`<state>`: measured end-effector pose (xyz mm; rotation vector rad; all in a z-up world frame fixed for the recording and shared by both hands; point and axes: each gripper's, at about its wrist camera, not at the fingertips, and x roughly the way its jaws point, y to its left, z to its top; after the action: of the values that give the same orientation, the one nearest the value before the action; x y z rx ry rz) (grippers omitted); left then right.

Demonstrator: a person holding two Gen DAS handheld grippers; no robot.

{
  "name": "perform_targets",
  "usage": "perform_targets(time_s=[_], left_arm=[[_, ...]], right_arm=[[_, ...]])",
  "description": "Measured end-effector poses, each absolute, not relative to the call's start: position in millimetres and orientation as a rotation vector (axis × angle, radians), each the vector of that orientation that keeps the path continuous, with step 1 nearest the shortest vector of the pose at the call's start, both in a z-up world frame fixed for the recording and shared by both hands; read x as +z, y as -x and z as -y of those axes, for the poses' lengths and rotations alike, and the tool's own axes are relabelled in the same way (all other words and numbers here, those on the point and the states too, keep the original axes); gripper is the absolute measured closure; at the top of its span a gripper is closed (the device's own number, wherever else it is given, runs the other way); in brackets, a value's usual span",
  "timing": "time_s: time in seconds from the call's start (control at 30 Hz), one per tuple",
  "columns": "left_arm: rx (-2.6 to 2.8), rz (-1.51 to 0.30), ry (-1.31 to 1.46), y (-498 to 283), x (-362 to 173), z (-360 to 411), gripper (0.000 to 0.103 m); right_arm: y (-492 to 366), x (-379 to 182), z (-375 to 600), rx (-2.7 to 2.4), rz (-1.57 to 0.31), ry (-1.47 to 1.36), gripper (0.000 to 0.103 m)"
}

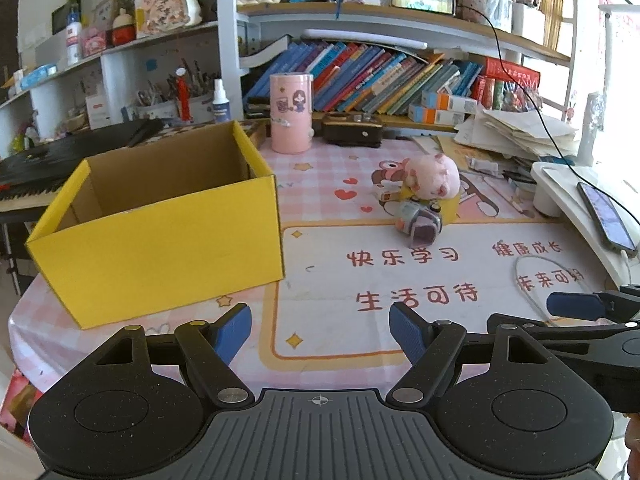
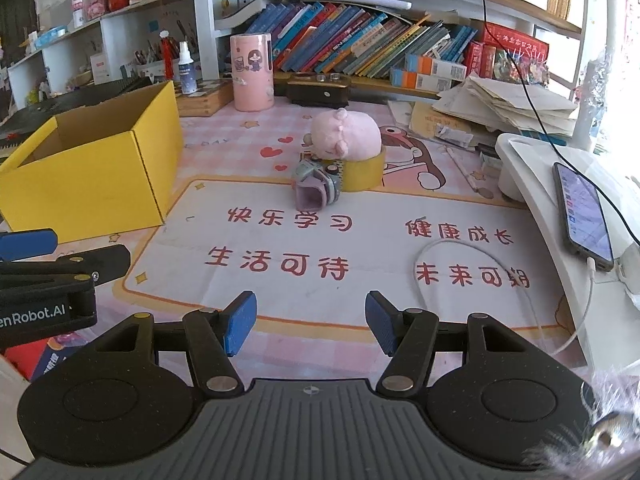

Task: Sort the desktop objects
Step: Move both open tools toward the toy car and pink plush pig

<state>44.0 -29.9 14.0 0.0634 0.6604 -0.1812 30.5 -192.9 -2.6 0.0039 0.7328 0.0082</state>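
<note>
- Right of the box (image 1: 160, 236), well apart: plush (image 2: 344, 134), tape roll (image 2: 362, 170) and watch (image 2: 316, 190), clumped and touching, plush on top of the roll. Likely the sorting targets.
- Box sits open-topped and looks empty, probably the drop bin.
- Left gripper (image 1: 320, 332): jaws wide apart, nothing between them, nearer the box.
- Right gripper (image 2: 311, 322): jaws parted, narrower gap, holding nothing, aimed toward the clump.
- Cable (image 2: 460, 264) loops on the mat right of the clump, a possible snag.

Shelves: I see a white bookshelf (image 1: 360, 76) packed with books, beyond my fingertips.
Light: daylight glares from the right.
</note>
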Motion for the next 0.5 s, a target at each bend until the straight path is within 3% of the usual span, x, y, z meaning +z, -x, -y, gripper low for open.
perform_targets(time_s=[0.5], left_arm=[[-0.216,-0.705,-0.041,-100.4,2.2,67.1,0.025]], right_arm=[[-83.0,-7.7,232.4,-0.023,-0.760,0.011,0.045]])
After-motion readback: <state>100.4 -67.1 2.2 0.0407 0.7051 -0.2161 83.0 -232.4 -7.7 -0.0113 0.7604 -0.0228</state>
